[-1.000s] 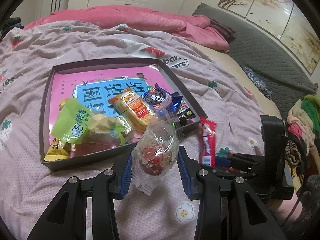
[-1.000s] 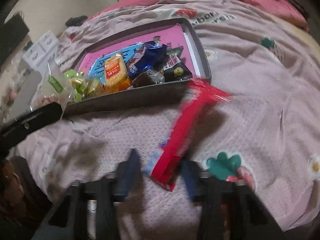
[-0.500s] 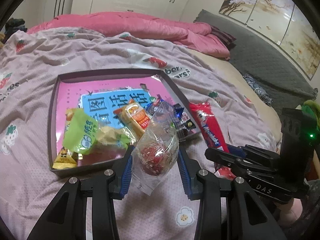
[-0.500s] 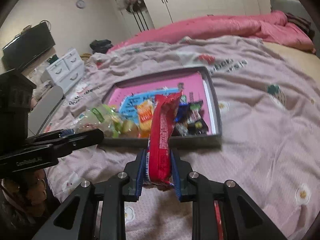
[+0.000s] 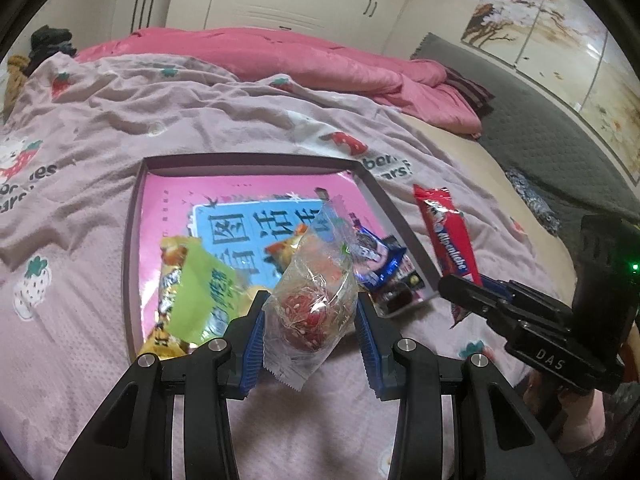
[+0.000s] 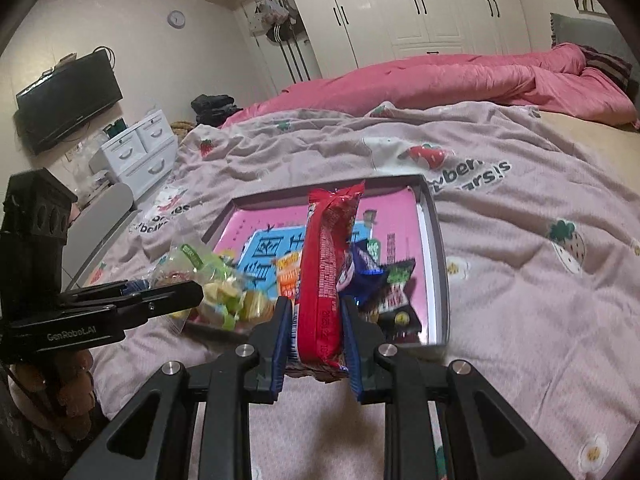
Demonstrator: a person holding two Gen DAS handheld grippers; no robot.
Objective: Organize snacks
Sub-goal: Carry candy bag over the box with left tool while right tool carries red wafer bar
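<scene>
A shallow grey tray (image 5: pixel 248 158) with a pink book lining its floor lies on the bed and holds several snack packets. My left gripper (image 5: pixel 310 326) is shut on a clear bag with a red snack (image 5: pixel 316 300), held above the tray's near edge. My right gripper (image 6: pixel 316 334) is shut on a long red Alpenliebe packet (image 6: pixel 326 276), held upright in front of the tray (image 6: pixel 438 248). The right gripper and the red packet (image 5: pixel 446 236) also show at the right of the left wrist view. The left gripper (image 6: pixel 176 300) shows at the left of the right wrist view.
The bed is covered by a pale pink strawberry blanket (image 5: pixel 120 120), with a bright pink duvet (image 5: pixel 280 52) at the far side. A white drawer unit (image 6: pixel 136 152) and a wall TV (image 6: pixel 68 98) stand left of the bed. A grey headboard (image 5: pixel 540 128) is on the right.
My right gripper closed on the red packet and lifted it off the blanket to above the tray's near edge. My left gripper rose a little, still holding the clear bag.
</scene>
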